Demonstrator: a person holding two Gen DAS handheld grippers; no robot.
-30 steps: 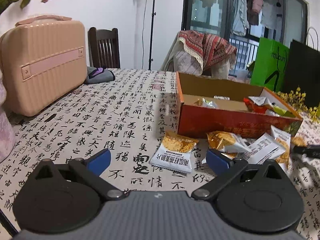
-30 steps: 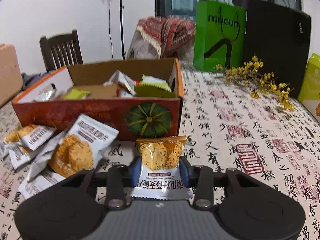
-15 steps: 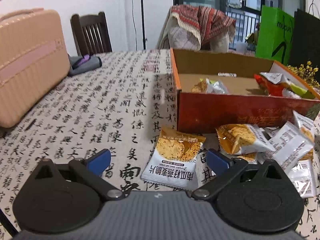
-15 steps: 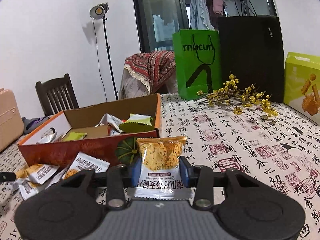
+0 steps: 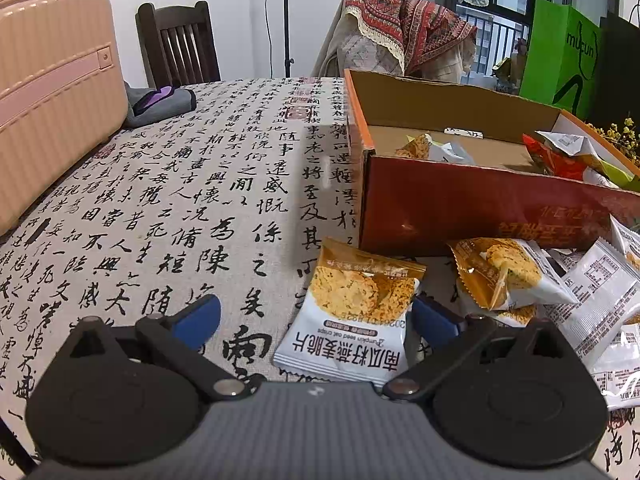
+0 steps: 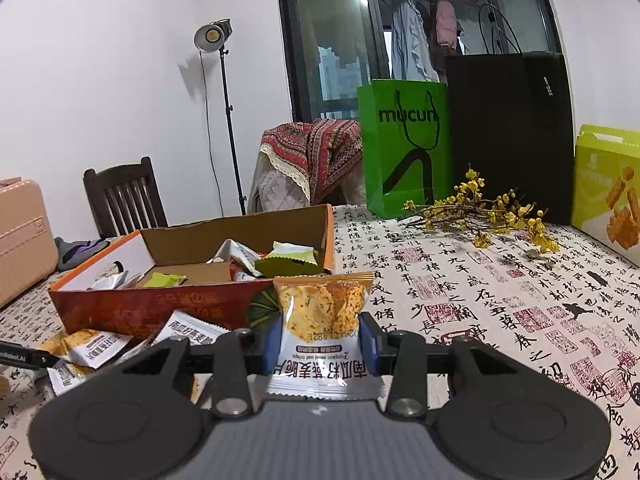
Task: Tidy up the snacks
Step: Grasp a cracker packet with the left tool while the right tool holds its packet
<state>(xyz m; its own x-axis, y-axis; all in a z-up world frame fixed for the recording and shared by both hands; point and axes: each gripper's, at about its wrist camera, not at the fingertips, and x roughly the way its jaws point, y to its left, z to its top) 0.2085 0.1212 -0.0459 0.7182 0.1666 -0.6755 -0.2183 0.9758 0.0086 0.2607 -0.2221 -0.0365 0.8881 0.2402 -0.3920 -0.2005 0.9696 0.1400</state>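
My left gripper point(image 5: 316, 318) is open low over the tablecloth. A white-and-orange oat crisp packet point(image 5: 352, 312) lies flat between its blue fingers, nearer the right one. More packets point(image 5: 520, 276) lie piled to the right, in front of the open red cardboard box point(image 5: 480, 204), which holds several snacks. My right gripper point(image 6: 320, 338) is shut on another oat crisp packet point(image 6: 322, 324), held upright above the table, right of the box point(image 6: 160, 304).
A pink suitcase point(image 5: 48, 92) stands at the table's left. A grey pouch point(image 5: 160, 106) lies beside it. A green bag point(image 6: 404, 148), a black bag point(image 6: 508, 132), yellow flowers point(image 6: 488, 212) and a yellow-green snack box point(image 6: 608, 188) stand at the back right.
My left gripper has moved forward and lower so the packet on the table lies between its fingers. My right gripper has lifted its packet up and away from the box front.
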